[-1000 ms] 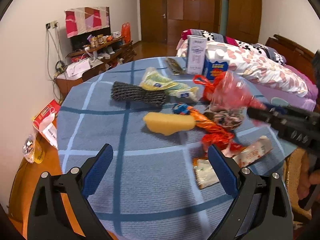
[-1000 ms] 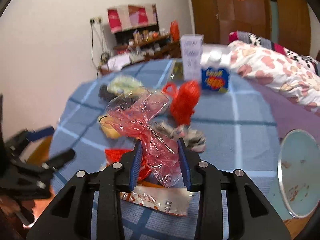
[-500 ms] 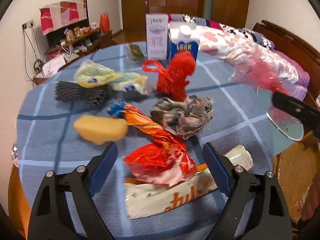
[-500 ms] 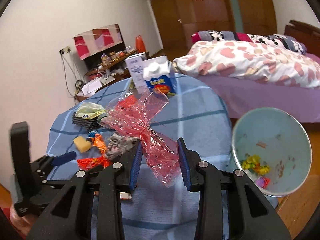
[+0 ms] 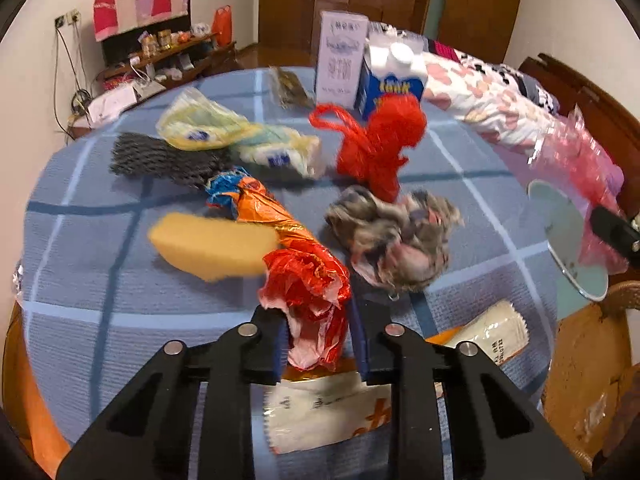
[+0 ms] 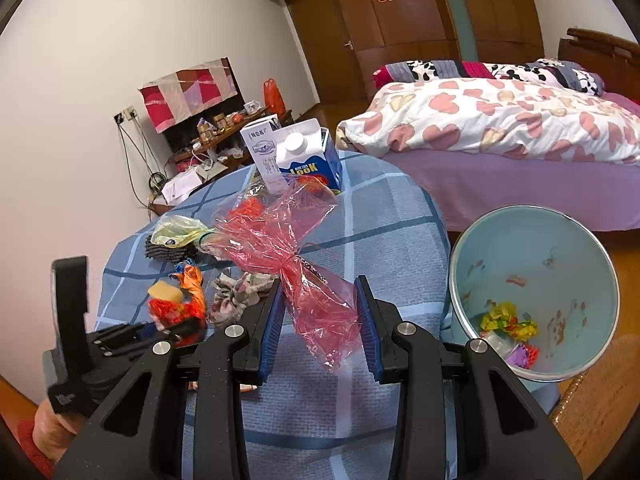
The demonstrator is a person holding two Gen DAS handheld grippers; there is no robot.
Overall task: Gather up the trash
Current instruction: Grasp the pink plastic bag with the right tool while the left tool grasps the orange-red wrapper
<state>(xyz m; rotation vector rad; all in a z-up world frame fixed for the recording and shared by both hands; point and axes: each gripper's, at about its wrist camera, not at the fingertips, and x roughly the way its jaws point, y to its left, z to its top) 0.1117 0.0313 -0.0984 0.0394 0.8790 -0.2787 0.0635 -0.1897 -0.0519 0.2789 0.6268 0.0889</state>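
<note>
A: What do we have in the left hand-held gripper point(image 5: 318, 342)?

B: Its jaws have just been closing, and now they clamp the red end of the orange wrapper point(image 5: 304, 280). The wrapper runs away from us across the desk point(image 5: 80, 248), its blue tip beside the grey mesh point(image 5: 160, 158).

A: And around it?

B: The yellow sponge point(image 5: 212, 244) touches the wrapper on the left. The crumpled grey rag point(image 5: 394, 236) sits just to the right. Behind the rag stands the red net point(image 5: 380, 144), and behind that the blue carton point(image 5: 392, 80) and the white box point(image 5: 340, 60), side by side. A white packet point(image 5: 492, 332) lies under our fingers, though blur keeps us from reading whether it is one packet or two.

A: The right hand-held gripper point(image 6: 320, 320)?

B: We see it pinched on the pink cellophane point(image 6: 296, 264), which is knotted in the middle and fans out above the jaws, off the desk.

A: Where is the bin point(image 6: 532, 292)?

B: Just beside the desk's right edge, below our right gripper's far side. Yellow and purple scraps point(image 6: 508, 328) lie at its bottom. The bed point(image 6: 500, 132) is beyond it.
</note>
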